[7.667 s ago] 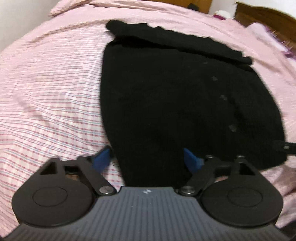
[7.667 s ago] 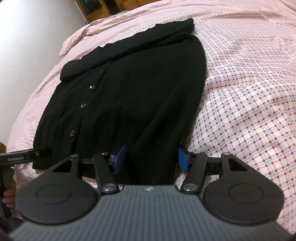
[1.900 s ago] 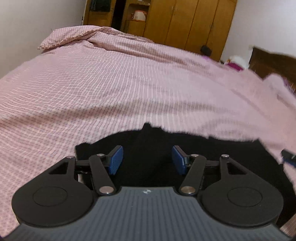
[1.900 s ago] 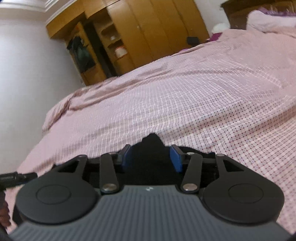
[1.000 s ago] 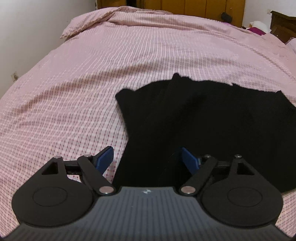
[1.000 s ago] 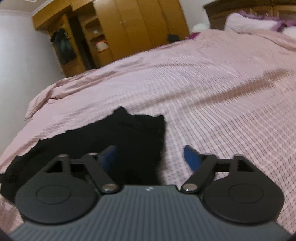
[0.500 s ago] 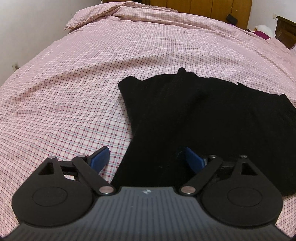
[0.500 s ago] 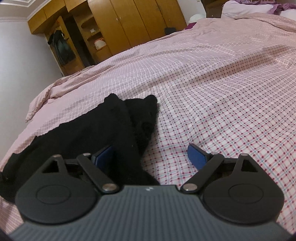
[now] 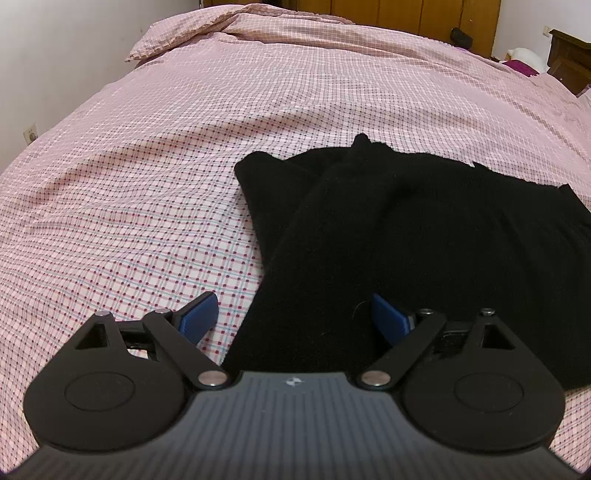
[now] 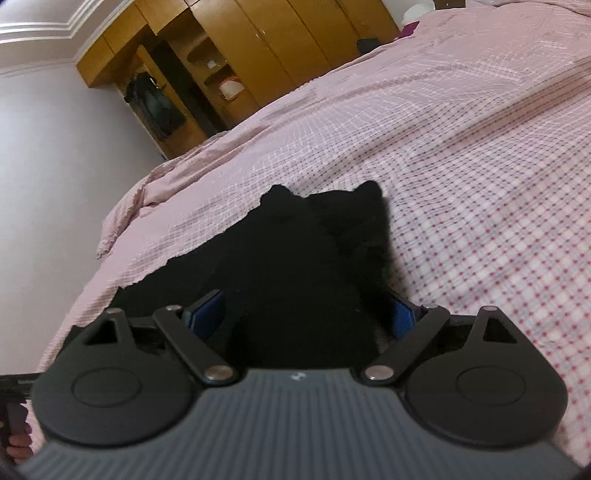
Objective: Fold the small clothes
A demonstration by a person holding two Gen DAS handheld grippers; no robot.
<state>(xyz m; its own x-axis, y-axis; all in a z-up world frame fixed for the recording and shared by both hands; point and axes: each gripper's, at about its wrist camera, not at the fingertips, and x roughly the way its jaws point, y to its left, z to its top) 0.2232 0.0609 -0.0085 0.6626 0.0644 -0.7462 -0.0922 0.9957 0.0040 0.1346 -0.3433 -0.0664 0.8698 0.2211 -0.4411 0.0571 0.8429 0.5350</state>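
Note:
A black knit cardigan (image 9: 424, 236) lies folded in half on the pink checked bedspread (image 9: 147, 177). In the left wrist view my left gripper (image 9: 293, 314) is open and empty, its jaws straddling the garment's near left edge. In the right wrist view the cardigan (image 10: 295, 266) fills the lower middle. My right gripper (image 10: 308, 312) is open over the garment's right end, with cloth between its blue pads but not pinched.
Wooden wardrobes (image 10: 258, 55) stand past the far end of the bed. A white wall (image 9: 55, 55) runs along the left side. A dark headboard (image 9: 569, 59) and a bundle of bedding (image 9: 229, 29) lie at the far edge.
The folded-over cardigan was let go about a second ago, and both grippers have opened wide. The right gripper has since tilted and shifted left over the garment's end. The left gripper has barely moved.

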